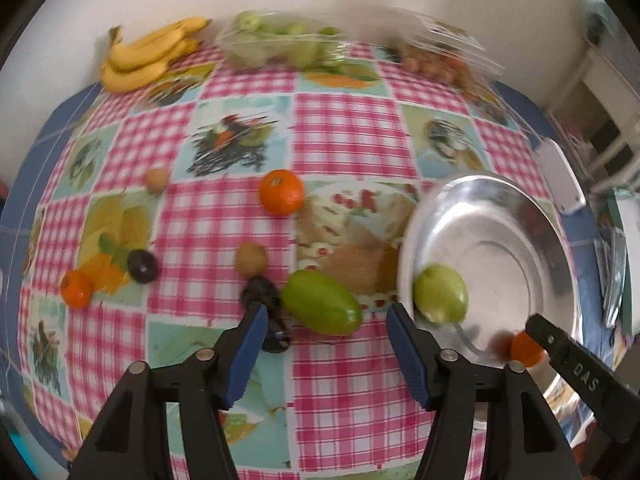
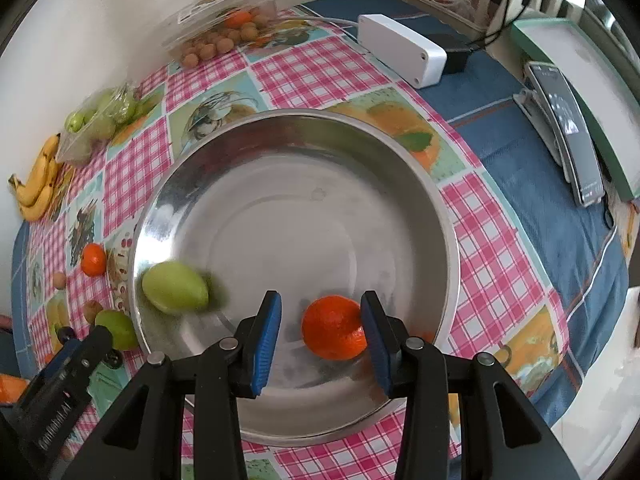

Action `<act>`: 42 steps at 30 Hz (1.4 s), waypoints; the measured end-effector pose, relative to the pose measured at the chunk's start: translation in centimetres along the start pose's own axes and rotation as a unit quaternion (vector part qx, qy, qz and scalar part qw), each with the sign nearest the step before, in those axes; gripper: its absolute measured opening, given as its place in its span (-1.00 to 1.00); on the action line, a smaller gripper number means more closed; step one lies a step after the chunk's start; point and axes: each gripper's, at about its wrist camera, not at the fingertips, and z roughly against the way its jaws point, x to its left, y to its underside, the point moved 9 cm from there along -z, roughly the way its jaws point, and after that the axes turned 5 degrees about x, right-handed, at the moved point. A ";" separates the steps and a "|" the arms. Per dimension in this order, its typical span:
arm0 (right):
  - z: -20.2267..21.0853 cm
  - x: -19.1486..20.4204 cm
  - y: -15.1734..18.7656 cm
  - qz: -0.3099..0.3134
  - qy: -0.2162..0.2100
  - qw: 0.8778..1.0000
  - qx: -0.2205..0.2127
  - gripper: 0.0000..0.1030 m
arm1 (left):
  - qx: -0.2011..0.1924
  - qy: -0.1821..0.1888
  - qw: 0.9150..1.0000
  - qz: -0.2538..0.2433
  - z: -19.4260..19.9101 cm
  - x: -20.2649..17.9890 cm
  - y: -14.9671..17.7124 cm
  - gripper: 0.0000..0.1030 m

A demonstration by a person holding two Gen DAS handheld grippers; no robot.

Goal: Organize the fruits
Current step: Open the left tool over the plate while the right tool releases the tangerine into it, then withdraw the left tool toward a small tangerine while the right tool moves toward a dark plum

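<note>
From the left wrist, the left gripper (image 1: 326, 332) hangs with jaws wide and empty over the checked tablecloth (image 1: 348, 132); a green mango (image 1: 322, 302) lies just ahead at 12 o'clock, a second green fruit (image 1: 440, 294) blurred at the steel bowl's (image 1: 532, 216) 8 o'clock. From the right wrist, the right gripper (image 2: 320, 338) stands open around a mandarin (image 2: 334, 332) at the bowl's 6 o'clock, one pad touching; the fruit looks light, round, soft-skinned and likely to roll, best pinched gently across its middle.

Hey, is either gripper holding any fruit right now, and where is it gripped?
Neither. The left gripper is open over the tablecloth; the right gripper is open, its right pad beside the orange lying in the metal bowl.
</note>
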 end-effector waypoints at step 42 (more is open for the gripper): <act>-1.4 0.5 0.0 0.036 0.029 0.999 0.011 1.00 | 0.020 -0.049 0.997 0.062 -1.1 4.3 0.8 1.00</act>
